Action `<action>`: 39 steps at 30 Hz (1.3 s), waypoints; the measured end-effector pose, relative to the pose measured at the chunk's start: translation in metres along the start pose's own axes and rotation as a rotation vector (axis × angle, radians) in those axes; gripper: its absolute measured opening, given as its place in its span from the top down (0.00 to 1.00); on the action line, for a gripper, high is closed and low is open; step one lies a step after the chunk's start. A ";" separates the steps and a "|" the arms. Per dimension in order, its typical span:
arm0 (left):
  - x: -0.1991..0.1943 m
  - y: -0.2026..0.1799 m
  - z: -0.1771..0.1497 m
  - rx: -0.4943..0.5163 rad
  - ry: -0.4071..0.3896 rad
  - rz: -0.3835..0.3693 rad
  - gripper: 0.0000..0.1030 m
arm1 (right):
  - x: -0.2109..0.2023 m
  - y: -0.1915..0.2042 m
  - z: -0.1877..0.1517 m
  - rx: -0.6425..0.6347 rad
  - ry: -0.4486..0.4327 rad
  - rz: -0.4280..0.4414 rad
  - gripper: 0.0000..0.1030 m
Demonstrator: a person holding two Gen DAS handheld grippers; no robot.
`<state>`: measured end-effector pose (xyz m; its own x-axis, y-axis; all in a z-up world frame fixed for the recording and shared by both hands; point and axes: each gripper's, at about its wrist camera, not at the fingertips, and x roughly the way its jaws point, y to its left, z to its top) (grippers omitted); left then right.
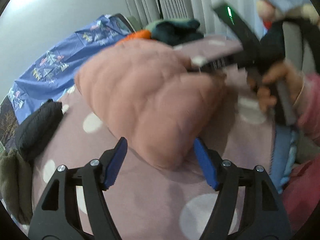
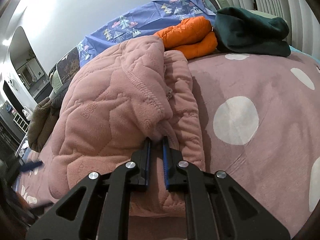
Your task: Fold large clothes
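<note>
A pink quilted fleece garment [image 2: 112, 108] lies bunched on the mauve bed sheet with white dots [image 2: 270, 84]. My right gripper [image 2: 156, 139] is shut on a fold at the garment's near edge; the fabric is pinched between the blue pads. The left wrist view, blurred, shows the same garment [image 1: 144, 92], and my right gripper [image 1: 200, 63] grips its far side, held by a person's hand [image 1: 278, 84]. My left gripper [image 1: 160, 142] stands open, its blue pads [image 1: 116, 164] on either side of the garment's near end without pressing on it.
A folded orange puffy garment [image 2: 190, 38] and a folded dark green one [image 2: 252, 32] lie at the far end of the bed. Behind them are a blue patterned cloth [image 2: 140, 26] and curtains [image 1: 170, 0]. A black padded item [image 1: 38, 128] and an olive garment [image 2: 42, 122] lie at the left.
</note>
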<state>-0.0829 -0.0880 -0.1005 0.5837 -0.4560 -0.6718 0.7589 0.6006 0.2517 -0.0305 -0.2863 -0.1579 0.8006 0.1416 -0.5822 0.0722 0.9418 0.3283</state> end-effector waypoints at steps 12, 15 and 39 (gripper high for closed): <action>0.031 0.035 -0.021 -0.214 0.073 0.033 0.56 | -0.002 0.012 -0.007 -0.056 -0.009 -0.032 0.91; 0.013 0.035 -0.017 -0.220 0.070 -0.067 0.69 | -0.003 0.012 -0.005 -0.063 -0.006 -0.034 0.91; 0.095 0.122 0.088 -0.250 -0.023 -0.119 0.91 | -0.052 0.036 0.035 -0.143 -0.033 0.054 0.86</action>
<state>0.0900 -0.1155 -0.0724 0.5030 -0.5464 -0.6696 0.7298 0.6836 -0.0096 -0.0488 -0.2699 -0.0897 0.8206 0.1854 -0.5406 -0.0551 0.9672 0.2481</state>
